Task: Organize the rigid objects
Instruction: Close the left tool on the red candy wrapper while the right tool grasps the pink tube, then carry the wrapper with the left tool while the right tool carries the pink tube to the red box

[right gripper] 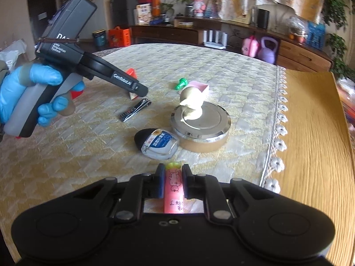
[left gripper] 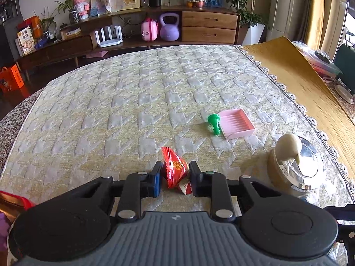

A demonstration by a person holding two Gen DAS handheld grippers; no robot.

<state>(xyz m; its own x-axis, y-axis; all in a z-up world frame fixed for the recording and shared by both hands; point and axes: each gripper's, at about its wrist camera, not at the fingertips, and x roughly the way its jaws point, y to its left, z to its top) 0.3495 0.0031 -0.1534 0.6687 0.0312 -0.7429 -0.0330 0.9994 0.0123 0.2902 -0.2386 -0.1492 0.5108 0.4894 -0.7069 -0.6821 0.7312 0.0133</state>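
Note:
My left gripper (left gripper: 175, 173) is shut on a red snack packet (left gripper: 175, 170), held just above the quilted cloth; it also shows in the right wrist view (right gripper: 138, 92) with the packet's red tip (right gripper: 131, 73) behind it. My right gripper (right gripper: 173, 173) is shut on a pink tube with a pig print (right gripper: 174, 188). A pink ridged tray (left gripper: 237, 123) lies ahead with a green pawn-shaped piece (left gripper: 214, 123) on its side at the tray's left edge. A nail clipper (right gripper: 135, 109) and a small clear bottle with a black cap (right gripper: 158, 144) lie on the cloth.
A round metal tin with a cream duck-shaped knob (left gripper: 297, 164) stands at the right, also in the right wrist view (right gripper: 199, 124). The cloth's lace edge (right gripper: 277, 119) meets the bare wooden table (right gripper: 315, 144). A sideboard (left gripper: 208, 25) stands behind.

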